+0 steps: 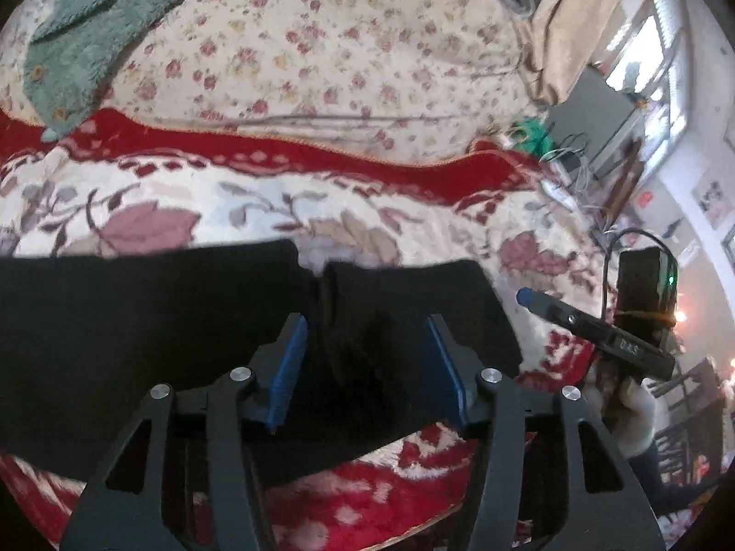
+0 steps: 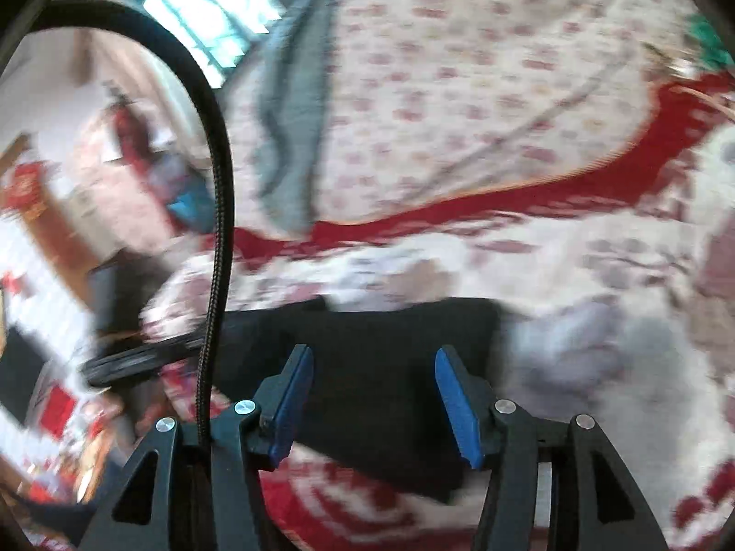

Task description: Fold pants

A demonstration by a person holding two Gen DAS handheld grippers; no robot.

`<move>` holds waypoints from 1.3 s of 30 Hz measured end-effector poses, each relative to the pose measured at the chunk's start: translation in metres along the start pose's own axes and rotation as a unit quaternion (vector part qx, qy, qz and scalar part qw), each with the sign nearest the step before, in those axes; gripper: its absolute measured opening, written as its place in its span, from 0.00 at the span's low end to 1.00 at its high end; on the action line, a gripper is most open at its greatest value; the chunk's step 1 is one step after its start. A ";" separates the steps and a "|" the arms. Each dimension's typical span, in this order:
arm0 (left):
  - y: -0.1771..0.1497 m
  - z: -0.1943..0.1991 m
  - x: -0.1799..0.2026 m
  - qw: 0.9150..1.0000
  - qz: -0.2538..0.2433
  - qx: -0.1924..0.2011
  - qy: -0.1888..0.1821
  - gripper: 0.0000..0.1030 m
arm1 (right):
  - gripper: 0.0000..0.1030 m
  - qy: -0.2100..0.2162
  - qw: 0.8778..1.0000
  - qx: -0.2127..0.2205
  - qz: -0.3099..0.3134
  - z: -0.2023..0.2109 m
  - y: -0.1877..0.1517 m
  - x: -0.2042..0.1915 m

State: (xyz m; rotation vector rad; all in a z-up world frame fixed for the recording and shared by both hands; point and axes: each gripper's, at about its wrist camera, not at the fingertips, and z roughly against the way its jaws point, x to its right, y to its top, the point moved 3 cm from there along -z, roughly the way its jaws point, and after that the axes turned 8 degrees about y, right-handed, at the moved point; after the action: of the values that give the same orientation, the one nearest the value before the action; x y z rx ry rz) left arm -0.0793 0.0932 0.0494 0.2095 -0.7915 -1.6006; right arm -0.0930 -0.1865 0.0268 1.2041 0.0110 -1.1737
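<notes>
A red and cream floral blanket is covering the bed, with a paler rose-print quilt lying behind it and a green fleece garment sprawling across the quilt's far left corner. The black pants are lying flat on the blanket, two leg ends pointing away with a small gap between them. The left gripper is hovering over the pants, blue pads spread wide and holding nothing. The right gripper is hanging released too, jaws apart above the pants' edge, its view blurring.
</notes>
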 end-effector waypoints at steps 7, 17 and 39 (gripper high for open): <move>-0.020 -0.033 0.001 0.998 0.039 -0.033 0.040 0.51 | 0.52 0.010 0.998 -0.048 -0.047 -0.036 -0.012 0.032; -0.018 -0.045 0.008 0.998 0.022 -0.024 0.056 0.21 | 0.38 0.022 0.999 -0.046 -0.001 -0.034 -0.016 0.001; -0.032 0.004 -0.027 0.979 0.058 0.042 0.190 0.33 | 0.52 -0.042 0.995 -0.014 0.085 -0.021 0.005 -0.046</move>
State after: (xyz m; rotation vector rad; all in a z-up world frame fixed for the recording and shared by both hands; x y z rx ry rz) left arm -0.1014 0.1195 0.0257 0.5047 -0.5624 -1.3621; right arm -0.0989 -0.1400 0.0471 1.1082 -0.1370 -1.0699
